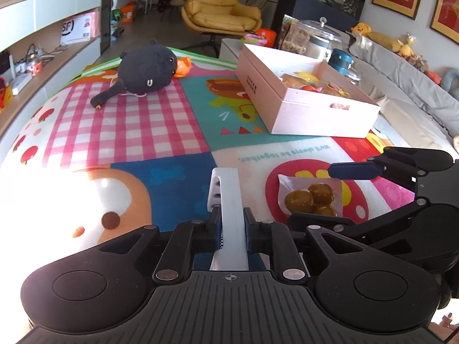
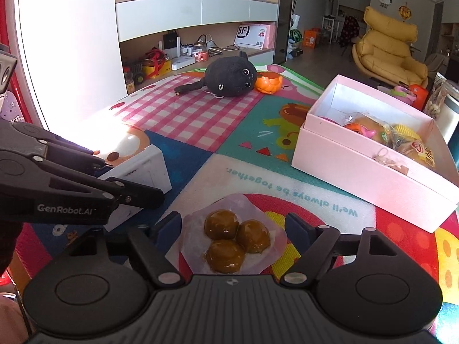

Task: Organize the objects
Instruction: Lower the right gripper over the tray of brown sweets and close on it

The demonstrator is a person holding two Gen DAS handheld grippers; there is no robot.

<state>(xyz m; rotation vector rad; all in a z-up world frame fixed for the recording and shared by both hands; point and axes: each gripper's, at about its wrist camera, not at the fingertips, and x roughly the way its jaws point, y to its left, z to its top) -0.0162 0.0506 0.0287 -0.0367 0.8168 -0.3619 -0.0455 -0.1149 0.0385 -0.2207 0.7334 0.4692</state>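
Clamping a white block (image 1: 226,200) in the left gripper (image 1: 231,230); spreading the right gripper (image 2: 233,230) wide around a packet of brown balls (image 2: 233,239), seemingly not yet touching. Ahead right, pink box (image 2: 358,172) already partly filled; ahead left, black plush (image 2: 232,76) and orange shell (image 2: 268,82) still out.

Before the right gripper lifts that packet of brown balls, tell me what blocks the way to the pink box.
Nothing visible. The right gripper straddles the packet of brown balls, and only bare play mat lies between it and the open pink box.
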